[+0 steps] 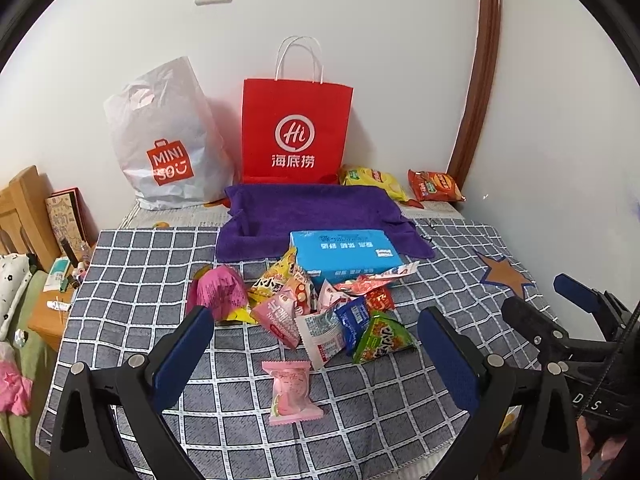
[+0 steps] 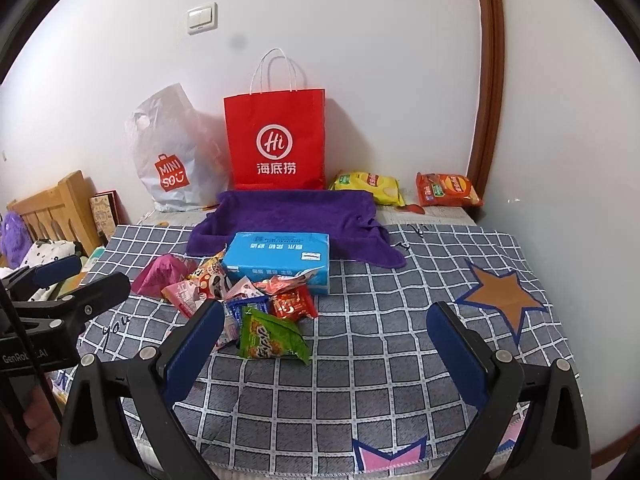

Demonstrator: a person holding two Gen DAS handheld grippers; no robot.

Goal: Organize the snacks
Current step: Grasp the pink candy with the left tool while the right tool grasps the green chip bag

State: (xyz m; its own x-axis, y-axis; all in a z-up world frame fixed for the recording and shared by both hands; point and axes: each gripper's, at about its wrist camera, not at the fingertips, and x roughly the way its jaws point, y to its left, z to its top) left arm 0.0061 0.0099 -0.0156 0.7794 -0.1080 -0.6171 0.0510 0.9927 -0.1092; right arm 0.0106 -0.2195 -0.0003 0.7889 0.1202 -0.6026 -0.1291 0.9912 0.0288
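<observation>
A pile of small snack packets (image 1: 320,304) lies on the checked cloth in front of a blue box (image 1: 344,254); the pile also shows in the right wrist view (image 2: 240,300). A pink packet (image 1: 292,392) lies apart, nearest my left gripper (image 1: 316,336), which is open and empty above it. A green triangular packet (image 2: 272,338) lies at the pile's near edge, just right of the left finger of my right gripper (image 2: 328,332), which is open and empty. The right gripper also shows at the right edge of the left wrist view (image 1: 576,300).
A red paper bag (image 1: 296,132) and a white Miniso plastic bag (image 1: 168,144) stand against the back wall. A purple towel (image 1: 316,212) lies behind the box. A yellow (image 1: 372,180) and a red chip bag (image 1: 434,186) lie at the back right. A wooden bedside table (image 1: 52,312) stands left.
</observation>
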